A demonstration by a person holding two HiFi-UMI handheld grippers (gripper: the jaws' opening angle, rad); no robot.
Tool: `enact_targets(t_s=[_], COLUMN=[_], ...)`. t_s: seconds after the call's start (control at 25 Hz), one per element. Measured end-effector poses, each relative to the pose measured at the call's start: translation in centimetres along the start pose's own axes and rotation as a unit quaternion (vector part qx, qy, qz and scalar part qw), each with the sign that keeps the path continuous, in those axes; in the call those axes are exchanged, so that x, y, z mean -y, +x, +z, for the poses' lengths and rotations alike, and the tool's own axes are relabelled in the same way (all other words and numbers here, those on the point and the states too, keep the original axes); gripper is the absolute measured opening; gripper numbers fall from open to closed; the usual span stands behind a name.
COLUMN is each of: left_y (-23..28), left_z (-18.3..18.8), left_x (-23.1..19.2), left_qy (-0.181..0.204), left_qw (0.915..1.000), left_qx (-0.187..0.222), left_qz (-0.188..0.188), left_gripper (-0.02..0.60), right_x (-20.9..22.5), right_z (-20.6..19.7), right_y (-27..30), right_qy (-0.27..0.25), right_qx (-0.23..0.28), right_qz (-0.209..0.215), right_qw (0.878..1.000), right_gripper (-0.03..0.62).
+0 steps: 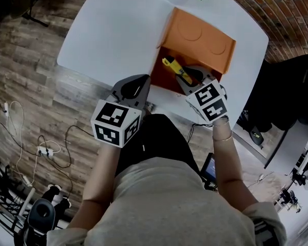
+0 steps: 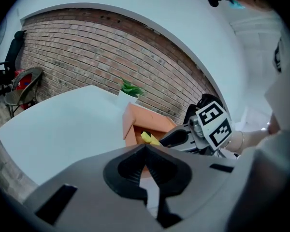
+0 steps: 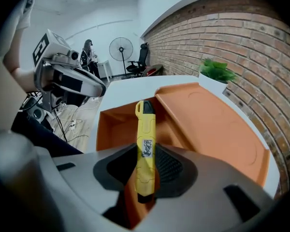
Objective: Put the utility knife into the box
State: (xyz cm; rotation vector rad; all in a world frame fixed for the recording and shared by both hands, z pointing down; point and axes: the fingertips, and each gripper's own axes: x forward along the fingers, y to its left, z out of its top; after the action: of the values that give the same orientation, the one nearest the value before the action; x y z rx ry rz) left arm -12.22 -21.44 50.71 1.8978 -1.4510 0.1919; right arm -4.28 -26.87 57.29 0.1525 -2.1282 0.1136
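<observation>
Jaws of the right gripper (image 3: 146,151) pinch the yellow plastic utility knife (image 3: 146,124) lengthwise, its nose over the open orange box (image 3: 106,129), likely poised for lowering in. The left gripper (image 2: 146,153), jaws together and empty, hangs beside the box. The box's raised lid (image 3: 212,124) and a potted green plant (image 3: 216,71) stand clear of the path.

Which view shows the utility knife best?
Right gripper view: the utility knife shows nearly full length, clamped in the right tool over the open orange box. Head view shows it small, partly behind that tool. Left gripper view catches only a yellow end.
</observation>
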Motion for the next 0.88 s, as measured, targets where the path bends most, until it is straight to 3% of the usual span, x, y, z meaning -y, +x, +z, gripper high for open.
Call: enact_targets(t_s=[0.52,0.8,0.88], left_y=[0.4,0.7,0.6], left_z=[0.0,0.1,0.3], left_x=[0.0,0.3,0.3], left_qy=[-0.002,0.006,0.009], left_qw=[1.0000,1.0000,0.9999], left_qx=[0.000,-0.001,0.001], left_qz=[0.007,0.006,0.007], left_gripper=[0.006,0.006,0.006], right_x=[-0.5,-0.3,-0.3], right_z=[-1.4,-1.7,-1.5], right_y=[2.0,2.1,2.0], right_qy=[-0.050,-0.024,-0.011], right_qx=[-0.047,-0.041,-0.035], right_qz=[-0.003,-0.009,-0.005], right_qw=[0.998,0.999,0.999], right_gripper=[0.115,0.122,0.153])
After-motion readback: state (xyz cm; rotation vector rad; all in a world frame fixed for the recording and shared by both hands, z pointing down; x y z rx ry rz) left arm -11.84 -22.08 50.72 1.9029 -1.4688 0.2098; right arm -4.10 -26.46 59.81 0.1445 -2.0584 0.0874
